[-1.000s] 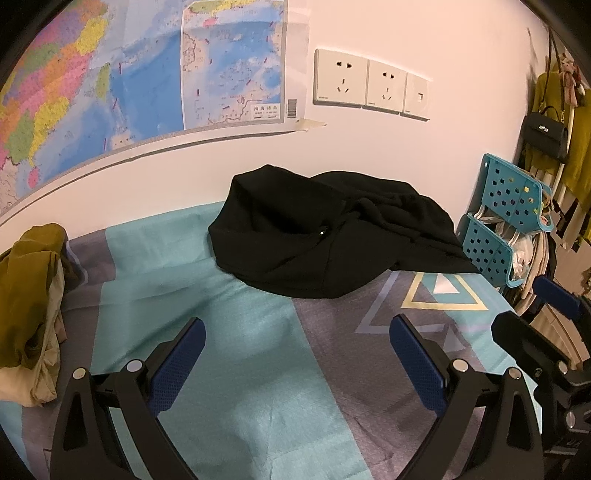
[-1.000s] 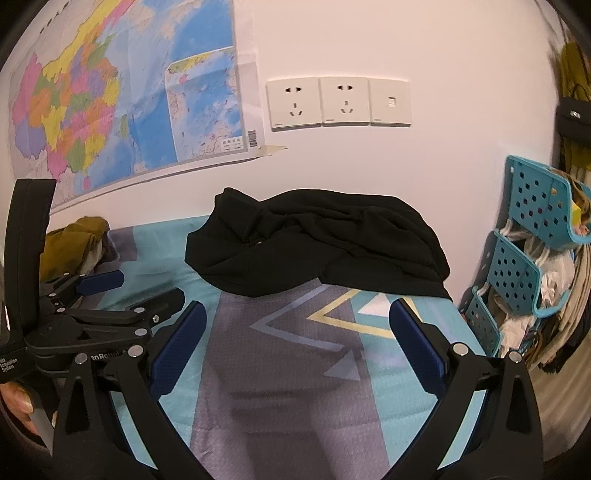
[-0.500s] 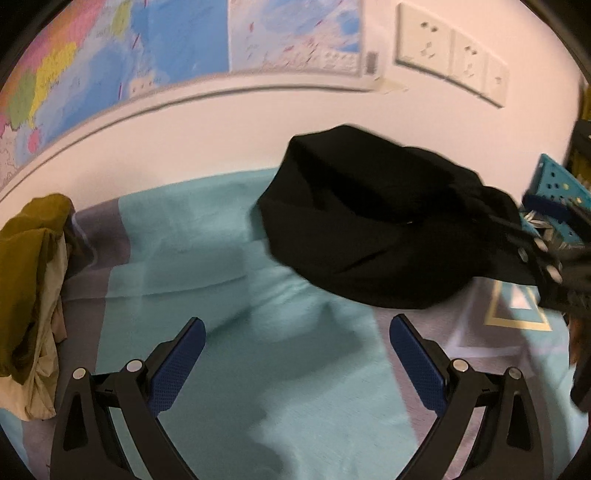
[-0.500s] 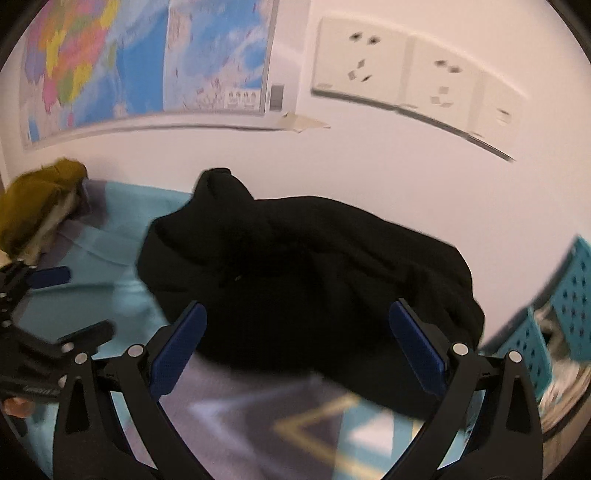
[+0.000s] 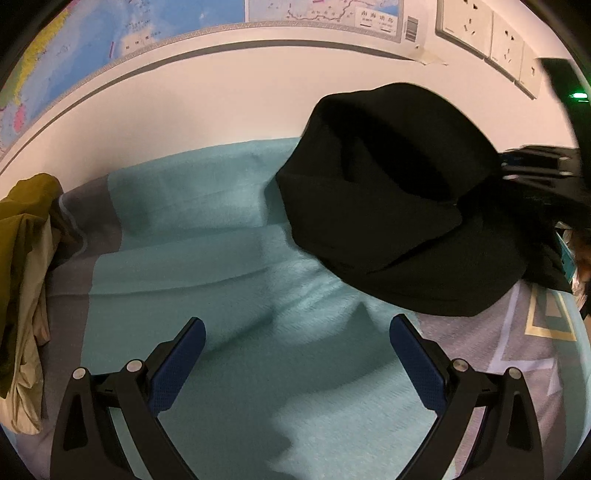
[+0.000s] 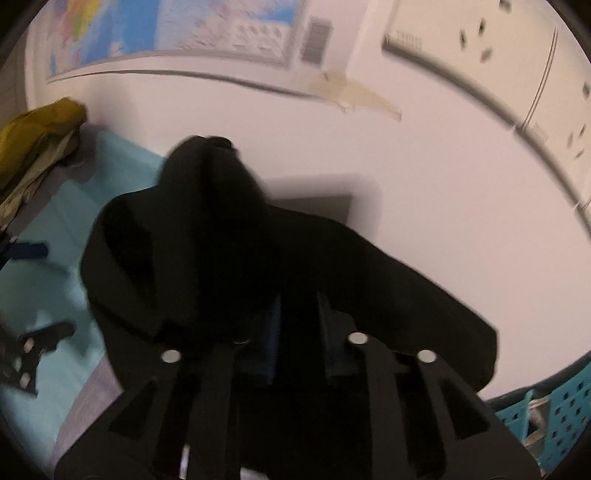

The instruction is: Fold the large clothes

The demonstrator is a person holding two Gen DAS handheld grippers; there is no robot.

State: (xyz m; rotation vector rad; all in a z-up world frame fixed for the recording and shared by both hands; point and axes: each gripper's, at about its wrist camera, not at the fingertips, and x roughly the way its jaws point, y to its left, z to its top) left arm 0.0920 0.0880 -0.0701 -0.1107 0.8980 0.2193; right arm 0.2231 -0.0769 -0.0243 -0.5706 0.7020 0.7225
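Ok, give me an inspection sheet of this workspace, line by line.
Surface: bedsheet, teal and grey, creased.
Job's things: black garment bunched by the wall.
Clutter: olive clothes heaped at the left edge.
Grippers: left gripper open over bare sheet; right gripper has just been closing, jaws pinching the black garment.
Cables: nothing seen.
Surroundings: map, sockets, teal basket.
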